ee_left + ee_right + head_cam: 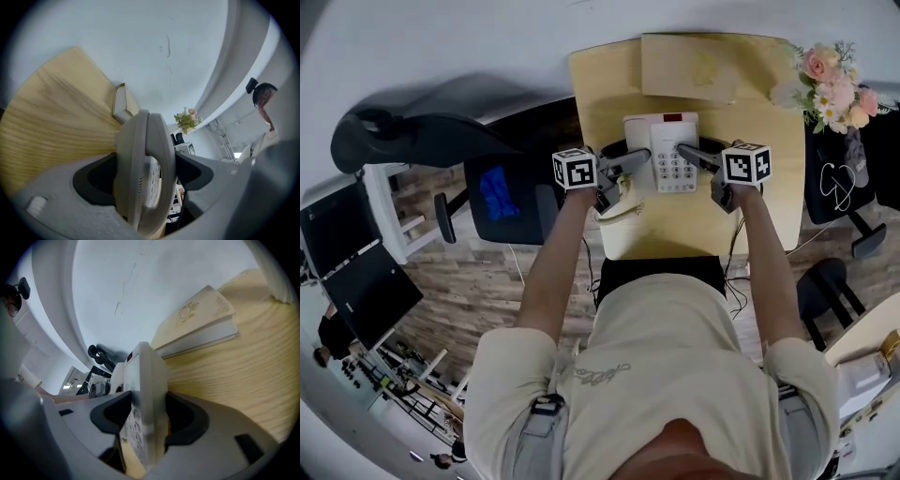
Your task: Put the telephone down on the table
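Note:
A white desk telephone [664, 150] with a keypad and handset is over the light wooden table [694, 216], held from both sides. My left gripper [630, 161] is shut on its left edge, where the handset [145, 173] lies. My right gripper [692, 154] is shut on the telephone's right edge [143, 413]. Both gripper views show the phone edge-on between the jaws. Whether its base touches the table I cannot tell.
A closed cream book [689, 66] lies at the table's far end. A bouquet of flowers [832, 89] stands at the right far corner. A black office chair [431, 141] is left of the table. A cable [733, 272] hangs off the near edge.

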A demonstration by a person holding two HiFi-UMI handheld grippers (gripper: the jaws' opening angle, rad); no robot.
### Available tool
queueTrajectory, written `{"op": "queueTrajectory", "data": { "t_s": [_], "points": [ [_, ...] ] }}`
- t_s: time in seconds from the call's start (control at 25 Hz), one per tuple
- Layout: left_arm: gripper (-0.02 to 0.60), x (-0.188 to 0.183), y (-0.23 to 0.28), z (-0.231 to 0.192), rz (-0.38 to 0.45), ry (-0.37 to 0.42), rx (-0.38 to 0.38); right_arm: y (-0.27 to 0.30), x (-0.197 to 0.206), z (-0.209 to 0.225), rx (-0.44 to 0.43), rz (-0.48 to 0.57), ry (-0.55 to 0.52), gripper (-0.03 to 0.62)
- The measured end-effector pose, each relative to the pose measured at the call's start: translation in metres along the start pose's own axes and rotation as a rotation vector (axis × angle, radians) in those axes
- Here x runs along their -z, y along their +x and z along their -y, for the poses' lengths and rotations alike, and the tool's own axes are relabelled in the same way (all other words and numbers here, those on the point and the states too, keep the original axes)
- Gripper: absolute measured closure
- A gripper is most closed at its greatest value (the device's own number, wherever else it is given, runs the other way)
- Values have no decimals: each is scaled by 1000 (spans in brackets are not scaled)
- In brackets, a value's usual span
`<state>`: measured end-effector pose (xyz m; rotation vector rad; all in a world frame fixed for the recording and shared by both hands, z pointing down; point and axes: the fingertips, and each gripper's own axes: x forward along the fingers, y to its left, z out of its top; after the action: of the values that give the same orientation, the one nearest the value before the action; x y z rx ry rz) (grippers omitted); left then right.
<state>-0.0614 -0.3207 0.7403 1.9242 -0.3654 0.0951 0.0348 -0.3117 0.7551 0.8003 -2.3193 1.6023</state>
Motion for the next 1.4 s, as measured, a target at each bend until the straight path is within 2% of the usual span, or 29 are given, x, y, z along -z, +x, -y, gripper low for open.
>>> {"op": "queueTrajectory", "data": {
  "t_s": [0.4,0.6,0.76,0.92,1.04,1.12,1.28,1.4],
  "points": [
    [204,-4,7,-10,67,-115,-14,9,1,17,-6,-22,73,372],
    [204,-7,7,-11,70,-117,-16,10,-2,18,-9,-30,78,372],
    [204,-6,6,-10,75,-119,-19,8,-3,17,21,-34,78,370],
    [204,-7,4,-8,97,-95,-57,1,-5,19,97,-27,77,370],
    [204,-5,-4,-8,101,-41,-118,-11,-11,20,204,5,19,373],
    [204,-10,-12,-3,129,-13,-139,-21,-15,15,246,30,-25,373],
    [206,-18,-34,16,216,13,-147,-39,-3,-6,265,55,-87,375],
    [222,-11,-47,40,217,96,-156,-55,8,-31,247,76,-117,379]
  ]
}}
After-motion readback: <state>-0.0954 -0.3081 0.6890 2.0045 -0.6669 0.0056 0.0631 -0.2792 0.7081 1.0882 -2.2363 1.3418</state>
